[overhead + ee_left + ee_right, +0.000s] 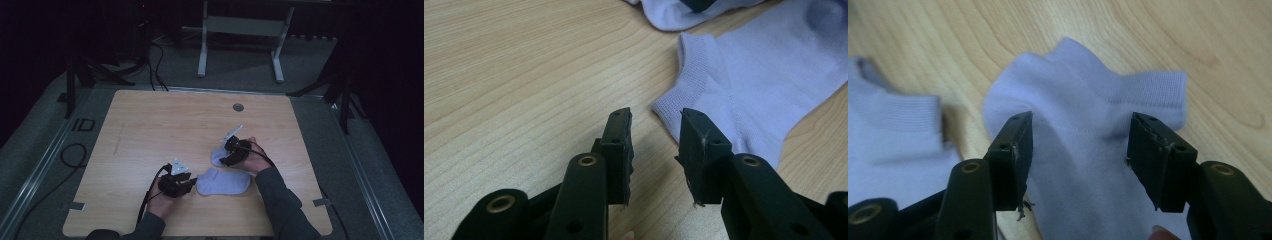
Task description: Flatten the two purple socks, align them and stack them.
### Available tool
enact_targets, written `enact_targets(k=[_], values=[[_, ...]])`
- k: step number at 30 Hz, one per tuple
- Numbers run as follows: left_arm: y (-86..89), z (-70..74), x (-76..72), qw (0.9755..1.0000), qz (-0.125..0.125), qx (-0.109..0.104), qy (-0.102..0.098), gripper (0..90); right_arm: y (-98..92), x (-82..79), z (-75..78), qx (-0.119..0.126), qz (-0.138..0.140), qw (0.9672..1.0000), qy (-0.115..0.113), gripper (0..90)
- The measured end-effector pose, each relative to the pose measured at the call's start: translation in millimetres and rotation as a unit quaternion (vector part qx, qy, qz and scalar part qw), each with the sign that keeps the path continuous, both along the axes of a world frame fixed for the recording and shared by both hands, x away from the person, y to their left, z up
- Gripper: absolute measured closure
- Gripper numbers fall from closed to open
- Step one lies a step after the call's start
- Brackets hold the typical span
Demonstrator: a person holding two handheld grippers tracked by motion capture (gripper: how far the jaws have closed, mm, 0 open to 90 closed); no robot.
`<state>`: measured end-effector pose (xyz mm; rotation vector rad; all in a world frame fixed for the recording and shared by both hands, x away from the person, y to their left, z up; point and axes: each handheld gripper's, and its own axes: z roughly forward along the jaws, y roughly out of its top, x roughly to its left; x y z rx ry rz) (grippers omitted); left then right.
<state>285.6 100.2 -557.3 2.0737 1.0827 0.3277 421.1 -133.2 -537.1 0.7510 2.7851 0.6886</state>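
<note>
Pale purple socks are lying on the wooden table (150,125), and there are two of them. One sock (222,182) is lying flat low in the middle of the high view. The other sock (218,157) is sitting just above it and a bit to the right, and its far part is hiding under a hand.

Two grippers are showing as well, one in each hand. The left gripper (189,182) is sitting low in the frame, just left of the flat sock. In its own view its jaws are standing a little way apart with bare wood between them, and the sock's ribbed cuff (694,80) is lying just past the right jaw. It is gripping nothing.

The right gripper (226,158) is hanging over the other sock (1088,120). Its jaws are spread wide, with the sock lying between and below them. Whether they are touching the cloth, I cannot tell.
</note>
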Motion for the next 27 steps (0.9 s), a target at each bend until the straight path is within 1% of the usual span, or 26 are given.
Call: enact_targets(k=[2,3,6,8,9,10,12,14,15,16,18,21,22,24,27], values=[[0.0,0.2,0.0,1.0,0.0,0.0,0.0,66.2,-1.5,3.5,-1.9,0.011,-0.013,0.9998,0.012,43.7],[0.0,0.2,0.1,1.0,-0.001,0.0,-0.001,66.2,-1.4,4.0,-1.7,0.014,-0.021,0.9996,0.015,44.4],[-0.4,0.2,0.0,1.0,0.0,-0.001,-0.001,66.2,0.9,2.8,-1.0,0.008,-0.027,0.9995,0.016,48.6],[-1.0,0.1,-0.5,1.0,0.0,-0.001,-0.001,66.1,1.4,2.2,0.2,0.006,-0.03,0.9994,0.018,56.4],[-1.1,0.1,-0.7,1.0,0.0,-0.002,-0.002,66.1,1.1,2.4,0.4,0.007,-0.029,0.9994,0.018,62.1],[-1.0,0.2,-0.7,1.0,-0.001,-0.003,-0.003,66.0,0.5,2.7,0.8,0.008,-0.034,0.9992,0.018,65.8],[-0.9,0.4,-0.7,1.0,-0.003,-0.004,-0.004,65.9,0.9,2.6,1.1,0.008,-0.044,0.9989,0.018,70.8],[-1.1,0.2,-0.6,1.0,-0.004,-0.006,-0.004,65.8,2.1,1.5,1.3,0.007,-0.046,0.9988,0.017,77.1],[-1.3,0.1,-0.7,1.0,-0.005,-0.006,-0.004,65.8,2.2,1.2,1.0,0.009,-0.048,0.9987,0.016,81.5],[-1.5,0.1,-0.9,1.0,-0.005,-0.006,-0.004,65.8,1.5,1.7,0.6,0.011,-0.05,0.9986,0.013,83.8],[-1.5,0.3,-1.1,0.9999,-0.008,-0.005,-0.004,65.8,-1.1,3.0,0.1,0.02,-0.06,0.9979,0.015,84.8],[-1.0,0.8,-0.9,0.9999,-0.007,-0.008,-0.005,65.5,-6.2,3.1,1.8,0.028,-0.07,0.9971,0.006,85.0],[-1.0,0.8,-0.9,0.9999,-0.007,-0.008,-0.005,65.1,-7.5,1.3,4.9,0.033,-0.072,0.9969,0.003,85.0],[-0.5,0.7,-0.6,0.9999,-0.007,-0.009,-0.005,64.6,-10.2,-4.2,14.5,0.043,-0.068,0.9967,-0.011,85.0],[-1.1,0.8,-1.0,0.9999,-0.007,-0.008,-0.005,64.3,-16.1,-10.2,28.5,0.063,-0.065,0.9954,-0.032,84.9]])
